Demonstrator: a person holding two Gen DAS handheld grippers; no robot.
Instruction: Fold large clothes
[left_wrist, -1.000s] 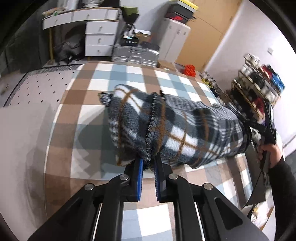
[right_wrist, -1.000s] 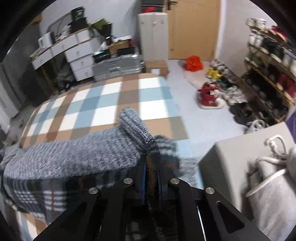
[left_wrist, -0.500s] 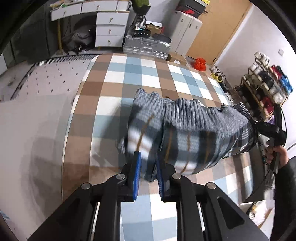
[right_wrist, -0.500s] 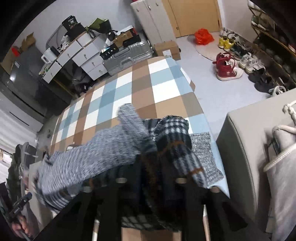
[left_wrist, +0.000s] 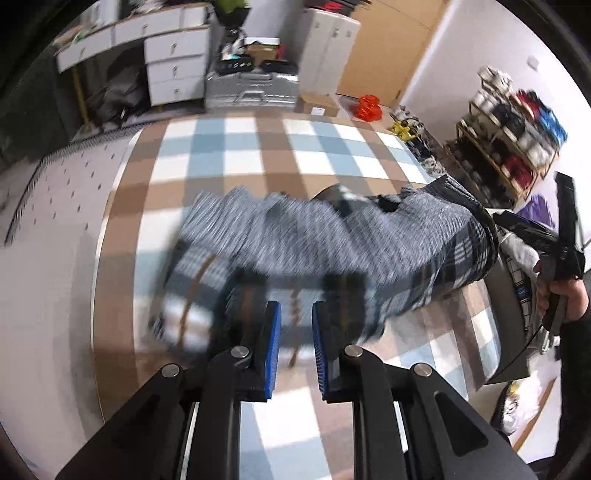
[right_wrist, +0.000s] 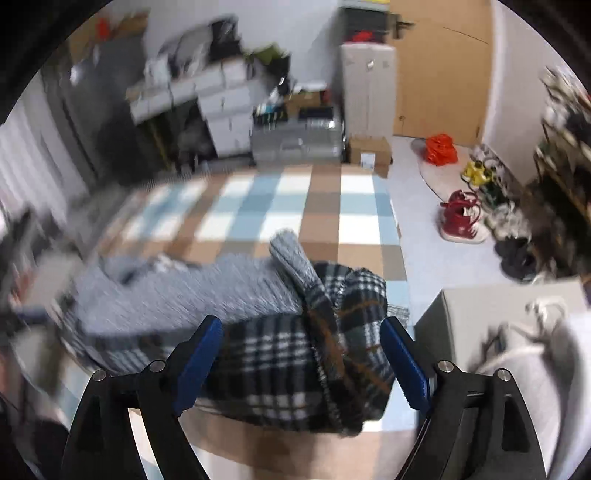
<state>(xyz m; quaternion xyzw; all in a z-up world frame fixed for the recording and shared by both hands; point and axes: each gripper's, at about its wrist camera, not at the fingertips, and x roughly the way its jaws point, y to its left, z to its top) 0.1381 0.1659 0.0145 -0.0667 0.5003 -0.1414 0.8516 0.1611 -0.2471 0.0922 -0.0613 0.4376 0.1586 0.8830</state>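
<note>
On the checked brown, blue and white desk, toward nine o'clock of the left wrist view, bare squares run out to a pale dotted floor mat. At the centre lies the plaid fleece garment, grey ribbed lining upward, stretching from the middle of the desk toward three o'clock; it is blurred. The left claw sits at six o'clock with its blue pads only slightly apart; through the blur I cannot tell whether cloth is caught between them. At three o'clock a hand holds the other black tool.

In the right wrist view the same garment fills the lower middle, its grey side spreading toward nine o'clock and the dark plaid bunched at six. The right claw straddles it, jaws spread wide after just opening, pads clear of the fabric. Toward two o'clock red shoes stand on the floor.
</note>
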